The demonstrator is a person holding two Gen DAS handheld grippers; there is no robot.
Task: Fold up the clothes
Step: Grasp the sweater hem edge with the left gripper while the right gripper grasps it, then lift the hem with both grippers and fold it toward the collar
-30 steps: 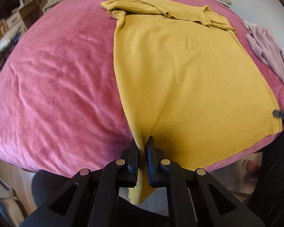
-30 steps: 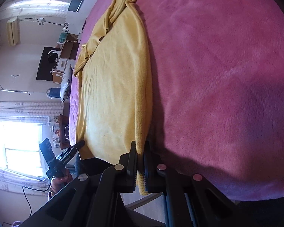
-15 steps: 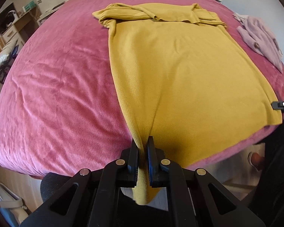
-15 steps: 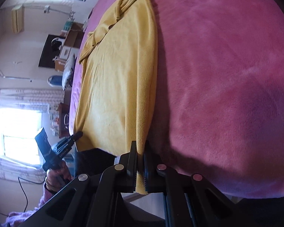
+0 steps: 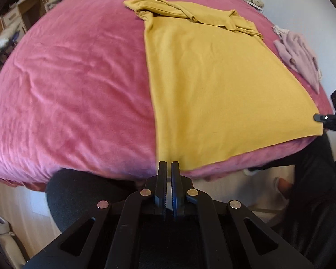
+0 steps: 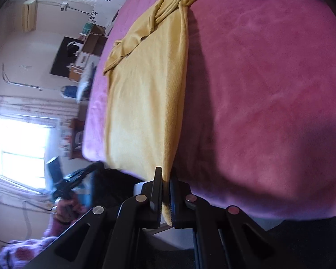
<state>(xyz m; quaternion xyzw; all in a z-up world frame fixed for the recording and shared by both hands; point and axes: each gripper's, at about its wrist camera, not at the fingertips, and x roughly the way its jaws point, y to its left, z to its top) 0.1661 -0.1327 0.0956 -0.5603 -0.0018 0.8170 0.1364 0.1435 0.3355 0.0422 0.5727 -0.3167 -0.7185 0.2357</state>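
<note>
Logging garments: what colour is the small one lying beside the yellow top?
Pale pink garment, clearest in the left wrist view.

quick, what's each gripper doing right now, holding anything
left gripper: jaws closed, nothing between them; the yellow garment's corner lies flat on the bed.
right gripper: jaws closed on the yellow garment's edge.

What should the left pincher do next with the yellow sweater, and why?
Probably open up and pinch the sweater's near hem corner. The left gripper is shut on nothing, while that corner of the yellow sweater lies on the pink bed just ahead of its tips. The right gripper is clamped on the other hem corner, so a neat fold likely needs both corners held.
</note>
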